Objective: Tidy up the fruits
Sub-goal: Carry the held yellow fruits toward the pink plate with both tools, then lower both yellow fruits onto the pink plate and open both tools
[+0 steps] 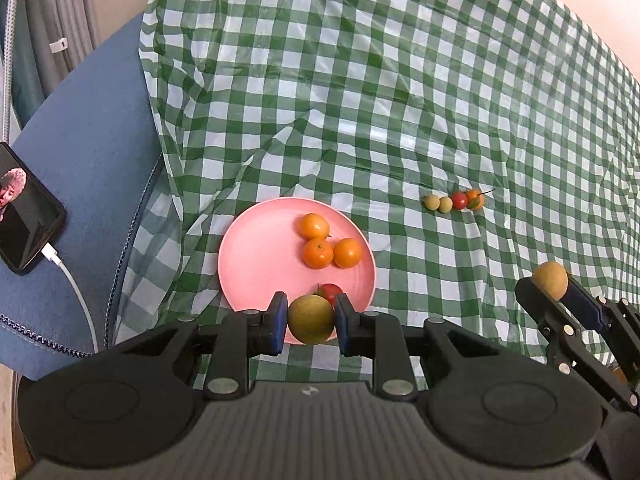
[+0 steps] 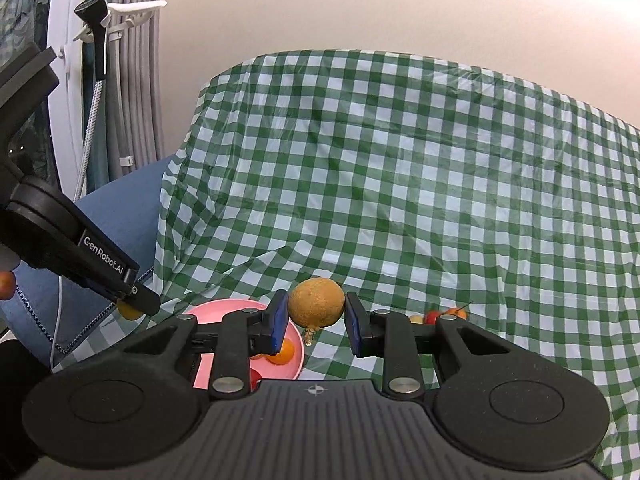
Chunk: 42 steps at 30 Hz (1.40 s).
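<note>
My left gripper (image 1: pixel 311 313) is shut on a round yellow-green fruit (image 1: pixel 311 322) just above the near rim of the pink plate (image 1: pixel 252 264). The plate holds three oranges (image 1: pixel 317 254) and a red tomato (image 1: pixel 331 291). To the right, my right gripper (image 1: pixel 551 287) is shut on a brownish-yellow fruit (image 1: pixel 550 279) above the cloth. In the right wrist view that fruit (image 2: pixel 317 301) sits between the blue pads of the right gripper (image 2: pixel 316 309), right of the plate (image 2: pixel 224 309). The left gripper (image 2: pixel 138 300) reaches in from the left.
A short row of small fruits (image 1: pixel 452 201), two greenish, one red and one orange, lies on the green checked cloth (image 1: pixel 360 100) right of the plate. A phone (image 1: pixel 24 216) with a white cable rests on the blue cushion (image 1: pixel 92 128) at left. Curtains (image 2: pixel 136 80) hang behind.
</note>
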Motion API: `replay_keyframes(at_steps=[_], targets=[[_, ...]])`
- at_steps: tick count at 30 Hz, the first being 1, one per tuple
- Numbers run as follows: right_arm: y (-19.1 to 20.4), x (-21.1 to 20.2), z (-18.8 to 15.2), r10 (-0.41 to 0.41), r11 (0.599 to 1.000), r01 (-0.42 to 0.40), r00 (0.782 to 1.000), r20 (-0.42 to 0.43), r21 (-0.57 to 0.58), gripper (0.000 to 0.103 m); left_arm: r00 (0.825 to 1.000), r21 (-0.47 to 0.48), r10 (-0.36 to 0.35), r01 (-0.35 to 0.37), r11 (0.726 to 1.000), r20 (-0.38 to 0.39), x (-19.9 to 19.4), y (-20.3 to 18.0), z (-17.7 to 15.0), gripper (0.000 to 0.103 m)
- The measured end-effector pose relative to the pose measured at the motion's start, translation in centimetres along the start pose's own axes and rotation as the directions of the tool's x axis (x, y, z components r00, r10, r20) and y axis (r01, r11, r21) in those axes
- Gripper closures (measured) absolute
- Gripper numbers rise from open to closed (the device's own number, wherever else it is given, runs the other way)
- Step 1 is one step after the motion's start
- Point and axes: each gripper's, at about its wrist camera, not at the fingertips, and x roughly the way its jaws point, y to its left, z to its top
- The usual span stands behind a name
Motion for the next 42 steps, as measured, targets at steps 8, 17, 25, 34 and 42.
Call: replay_keyframes(at_steps=[8,17,25,34,42], targets=[[0.6,1.8,0.3,0.026,1.0,-0.026,0.999,-0.018,-0.015,0.072,0.999,-0.009,0.011,-0.011,1.0,-0.031,1.9,0.5,0.9,0.076],[1.7,4.3,0.7,0.056,0.998,-0.058,0.998,-0.038,-0.038,0.072,0.999,-0.015,0.023,-0.024,1.0,-0.047,3.6,1.1,1.9,0.076],[1.9,6.5,0.5,0.079,0.996,-0.081,0.995,-0.058,-0.031,0.072,0.997,-0.004,0.04,-0.04,0.999,-0.067,5.2,1.3,2.7,0.076],[3.1,8.8,-0.2,0.135,0.988,-0.141,0.986,-0.093,-0.057,0.072,0.993,-0.007,0.063,-0.064,0.998,-0.097,7.4,1.8,3.0,0.076],[4.0,12.4,-1.7,0.146,0.984,-0.161,0.974,-0.174,-0.073,0.072,0.984,0.01,0.088,-0.088,0.996,-0.153,11.2,2.4,3.3,0.076]])
